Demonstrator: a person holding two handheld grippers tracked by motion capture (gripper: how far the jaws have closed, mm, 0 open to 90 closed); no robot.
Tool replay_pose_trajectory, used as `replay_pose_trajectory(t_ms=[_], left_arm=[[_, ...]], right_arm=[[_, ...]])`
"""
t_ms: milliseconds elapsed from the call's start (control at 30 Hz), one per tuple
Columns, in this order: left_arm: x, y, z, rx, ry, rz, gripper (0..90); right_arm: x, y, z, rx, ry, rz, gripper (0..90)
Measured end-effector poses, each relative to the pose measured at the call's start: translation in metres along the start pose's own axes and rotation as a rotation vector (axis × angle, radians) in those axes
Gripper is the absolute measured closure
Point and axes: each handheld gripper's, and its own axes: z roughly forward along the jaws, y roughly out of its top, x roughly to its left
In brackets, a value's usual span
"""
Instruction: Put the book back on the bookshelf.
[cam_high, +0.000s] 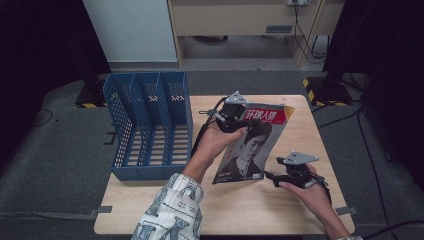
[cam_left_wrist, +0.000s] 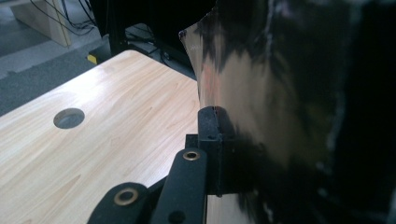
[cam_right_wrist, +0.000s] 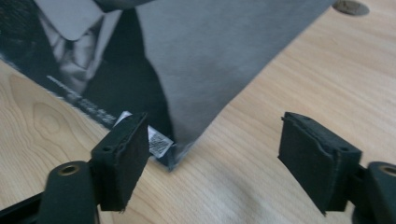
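Observation:
A magazine with a red title band and a portrait on its cover stands tilted on the wooden table, its lower edge on the wood. My left gripper is shut on the magazine's upper left edge; in the left gripper view one black jaw presses against the glossy cover. My right gripper lies low on the table by the lower right corner, open. In the right gripper view that corner with its barcode label lies between the wide-apart jaws of the right gripper, close to the left pad and untouched.
A blue slotted file rack with three compartments stands at the table's left. A round cable hole is in the tabletop. Grey carpet surrounds the table, with a desk and cables behind it.

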Motion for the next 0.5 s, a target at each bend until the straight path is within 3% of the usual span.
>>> replay_pose_trajectory(t_ms=[267, 500], left_arm=[[-0.001, 0.003, -0.008, -0.021, -0.007, 0.004, 86.8], [0.002, 0.003, -0.015, -0.041, -0.033, 0.000, 86.8]], right_arm=[[-0.003, 0.005, 0.005, 0.003, -0.002, 0.002, 28.4], [-0.004, 0.018, 0.009, 0.014, 0.012, -0.040, 31.5]])
